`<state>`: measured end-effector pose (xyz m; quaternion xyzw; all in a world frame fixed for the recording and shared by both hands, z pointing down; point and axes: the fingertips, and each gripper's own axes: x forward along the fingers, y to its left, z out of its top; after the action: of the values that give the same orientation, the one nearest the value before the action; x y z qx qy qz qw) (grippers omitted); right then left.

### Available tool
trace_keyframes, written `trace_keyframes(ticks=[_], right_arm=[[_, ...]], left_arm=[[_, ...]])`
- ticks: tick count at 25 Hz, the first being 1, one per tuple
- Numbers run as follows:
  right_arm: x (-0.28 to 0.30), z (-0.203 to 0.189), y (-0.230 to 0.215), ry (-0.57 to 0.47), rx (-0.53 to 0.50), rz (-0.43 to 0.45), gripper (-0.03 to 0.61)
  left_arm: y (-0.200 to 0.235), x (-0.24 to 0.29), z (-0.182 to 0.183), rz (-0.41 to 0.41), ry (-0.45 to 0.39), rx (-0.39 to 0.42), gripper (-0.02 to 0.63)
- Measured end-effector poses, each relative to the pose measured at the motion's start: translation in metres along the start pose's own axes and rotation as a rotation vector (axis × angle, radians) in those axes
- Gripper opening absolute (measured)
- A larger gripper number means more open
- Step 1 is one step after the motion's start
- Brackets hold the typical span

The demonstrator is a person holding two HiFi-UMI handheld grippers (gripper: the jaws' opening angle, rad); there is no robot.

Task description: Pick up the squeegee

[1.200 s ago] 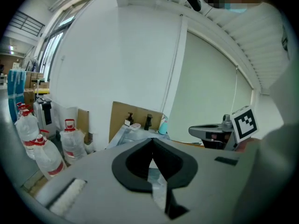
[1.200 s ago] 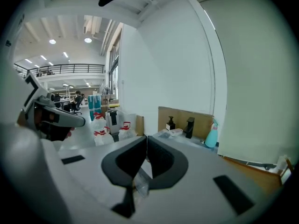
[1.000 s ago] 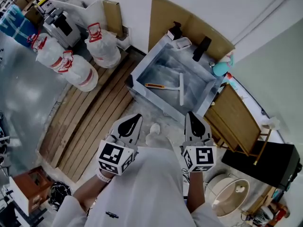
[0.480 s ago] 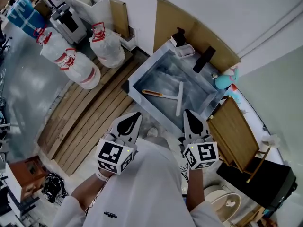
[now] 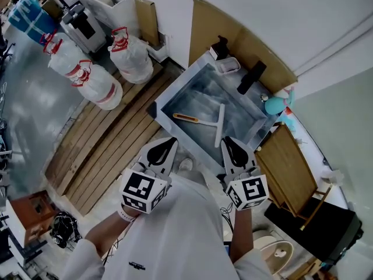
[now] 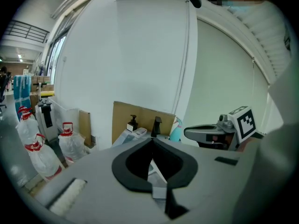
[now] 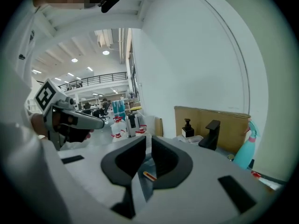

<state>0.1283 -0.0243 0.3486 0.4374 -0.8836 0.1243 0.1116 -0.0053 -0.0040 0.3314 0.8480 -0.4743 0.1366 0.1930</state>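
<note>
Because the squeegee lies flat on the bottom of the sink, beyond its near rim, we find the left gripper and right gripper both closed and empty, held short of it, apparently poised to reach in.

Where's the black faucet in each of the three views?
Head view: faucet above and right of centre.
Left gripper view: faucet at centre, just above the jaws.
Right gripper view: faucet right of centre.
Shared landmark: the cardboard behind it, in all three.
</note>
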Motion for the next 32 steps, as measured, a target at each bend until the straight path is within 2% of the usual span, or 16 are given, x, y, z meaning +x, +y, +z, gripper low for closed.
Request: trace_keyframes(ticks=[4,8,9,11,16,23,27,32], right_arm=[[0.02,-0.005,-0.012,0.023,-0.003,0.022,0.008],[0.037,-0.023,-0.021,0.09,-0.032,0.049,0.009],[0.044,-0.028,-0.023,0.108,-0.04,0.06,0.019],[0.057,-0.042,-0.027,0.141,-0.049,0.075,0.09],[0.087,-0.085,-0.042,0.248,-0.105,0.094,0.115],[0.133,-0.137,-0.046,0.403,-0.237,0.196,0.12],[0.159,-0.172,-0.04,0.455,-0.27,0.276,0.12],[0.184,-0.215,-0.032,0.515,-0.311,0.382,0.12]], left_arm=[[0.01,0.016,-0.003,0.002,0.017,-0.013,0.005],[0.02,0.031,-0.015,0.011,0.044,-0.053,0.005],[0.024,0.036,-0.018,0.015,0.046,-0.061,0.005],[0.031,0.045,-0.026,0.022,0.056,-0.07,0.005],[0.045,0.071,-0.054,0.027,0.108,-0.092,0.005],[0.062,0.094,-0.085,0.028,0.161,-0.139,0.005],[0.072,0.105,-0.107,0.024,0.202,-0.173,0.005],[0.078,0.121,-0.124,0.004,0.229,-0.174,0.005]])
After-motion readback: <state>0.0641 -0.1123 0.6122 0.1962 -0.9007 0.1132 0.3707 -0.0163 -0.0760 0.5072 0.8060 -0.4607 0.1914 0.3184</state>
